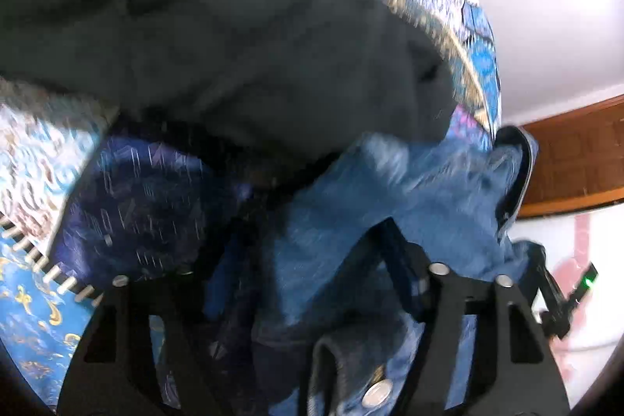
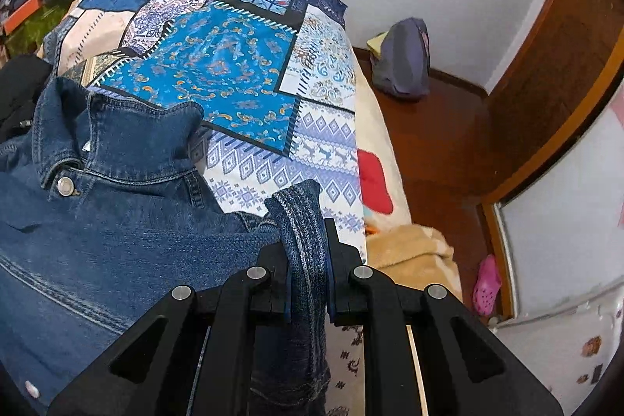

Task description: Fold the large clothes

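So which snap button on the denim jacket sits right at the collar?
The silver snap on the collar stand of the denim jacket; the other sits far down the front.

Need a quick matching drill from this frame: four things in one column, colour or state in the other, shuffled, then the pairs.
Things:
1. denim jacket
2. bedspread
3. clog
4. right gripper

Colour or state:
A. pink, on the floor
B. blue patchwork print
C. shut on a fold of denim
D. dark blue, collar with a metal snap

Pairs: 1-D, 2-B, 3-A, 4-C
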{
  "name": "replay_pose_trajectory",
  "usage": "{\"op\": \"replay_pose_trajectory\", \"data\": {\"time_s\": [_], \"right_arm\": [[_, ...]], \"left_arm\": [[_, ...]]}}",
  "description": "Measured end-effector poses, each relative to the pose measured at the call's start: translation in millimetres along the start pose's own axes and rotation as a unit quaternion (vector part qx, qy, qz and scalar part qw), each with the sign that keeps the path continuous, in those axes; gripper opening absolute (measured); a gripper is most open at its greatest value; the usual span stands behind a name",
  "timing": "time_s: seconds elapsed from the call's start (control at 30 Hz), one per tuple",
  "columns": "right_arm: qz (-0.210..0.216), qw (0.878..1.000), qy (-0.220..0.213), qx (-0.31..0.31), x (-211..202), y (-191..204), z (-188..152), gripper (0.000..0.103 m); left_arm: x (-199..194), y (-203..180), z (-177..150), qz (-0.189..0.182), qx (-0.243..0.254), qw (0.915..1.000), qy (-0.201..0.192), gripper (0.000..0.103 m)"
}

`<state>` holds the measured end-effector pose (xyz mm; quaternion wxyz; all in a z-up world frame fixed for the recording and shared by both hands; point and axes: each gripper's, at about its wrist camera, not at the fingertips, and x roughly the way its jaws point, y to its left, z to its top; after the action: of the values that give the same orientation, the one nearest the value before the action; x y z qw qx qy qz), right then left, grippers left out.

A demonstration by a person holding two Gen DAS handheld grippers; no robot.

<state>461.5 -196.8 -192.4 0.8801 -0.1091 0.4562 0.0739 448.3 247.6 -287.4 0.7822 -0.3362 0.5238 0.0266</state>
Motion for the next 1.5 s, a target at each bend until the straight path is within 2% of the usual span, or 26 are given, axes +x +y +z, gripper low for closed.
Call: {"op": "replay_pose_trajectory", "data": {"time_s": [0.07, 0.13, 0.2, 0.23, 0.37, 0.43, 0.57, 0.63, 0.7, 0.73, 0.77, 0.87, 1.0, 1.07, 1.17, 1.2, 1.27, 1.33, 1.5], "right_arm": [[0.009, 1.000, -0.004, -0.001, -10, -3, 4, 0.011], [0.013, 1.000, -0.024, -0.013, -28, -2, 9, 0.011], [0.022, 0.998, -0.048, -0.022, -50, -2, 16, 0.011], [0.026, 0.998, -0.057, -0.024, -55, -1, 20, 0.011], [0.017, 0.996, -0.084, -0.026, -66, 2, 43, 0.011], [0.011, 0.996, -0.088, -0.015, -61, 4, 54, 0.011], [-0.018, 0.996, -0.087, 0.007, -45, 6, 67, 0.012], [-0.054, 0.996, -0.068, 0.002, -34, 6, 68, 0.013], [-0.096, 0.993, -0.063, -0.010, -31, 4, 65, 0.017], [-0.105, 0.992, -0.065, -0.012, -33, 2, 64, 0.019], [-0.099, 0.993, -0.065, -0.009, -36, -2, 61, 0.024], [-0.050, 0.997, -0.063, 0.016, -48, -16, 50, 0.039], [-0.024, 0.997, -0.060, 0.031, -68, -25, 33, 0.040], [-0.009, 0.998, -0.058, 0.032, -79, -26, 25, 0.041], [0.019, 0.998, -0.054, 0.014, -97, -21, 8, 0.044], [0.021, 0.998, -0.053, 0.005, -101, -17, 2, 0.047], [0.021, 0.998, -0.056, -0.019, -116, -8, -13, 0.061], [0.018, 0.997, -0.064, -0.043, -128, 0, -28, 0.066], [0.016, 0.993, -0.072, -0.091, -150, 22, -70, 0.068]], "left_arm": [[-9, -23, -1, 0.035, 0.058, 0.9975, -0.020, 0.027], [-24, -50, -7, 0.076, 0.126, 0.9880, -0.046, 0.012], [-45, -70, -9, 0.084, 0.164, 0.9804, -0.070, 0.010], [-55, -77, -7, 0.081, 0.168, 0.9793, -0.078, 0.010], [-92, -103, 15, 0.048, 0.146, 0.9827, -0.104, 0.009], [-103, -126, 24, 0.044, 0.157, 0.9784, -0.127, 0.009], [-105, -157, 33, 0.084, 0.198, 0.9635, -0.159, 0.009], [-94, -160, 36, 0.131, 0.217, 0.9549, -0.155, 0.010], [-86, -156, 34, 0.179, 0.238, 0.9393, -0.170, 0.010], [-85, -155, 34, 0.188, 0.247, 0.9348, -0.172, 0.012], [-84, -151, 34, 0.190, 0.254, 0.9332, -0.170, 0.019], [-84, -135, 30, 0.186, 0.252, 0.9368, -0.156, 0.032], [-99, -130, 19, 0.184, 0.257, 0.9352, -0.160, 0.037], [-112, -131, 6, 0.176, 0.260, 0.9347, -0.167, 0.052], [-127, -133, -12, 0.166, 0.273, 0.9307, -0.179, 0.067], [-134, -134, -24, 0.168, 0.283, 0.9269, -0.180, 0.068], [-141, -134, -42, 0.168, 0.301, 0.9224, -0.174, 0.070], [-146, -132, -62, 0.162, 0.313, 0.9216, -0.163, 0.071], [-152, -112, -112, 0.137, 0.321, 0.9275, -0.133, 0.077]]}}
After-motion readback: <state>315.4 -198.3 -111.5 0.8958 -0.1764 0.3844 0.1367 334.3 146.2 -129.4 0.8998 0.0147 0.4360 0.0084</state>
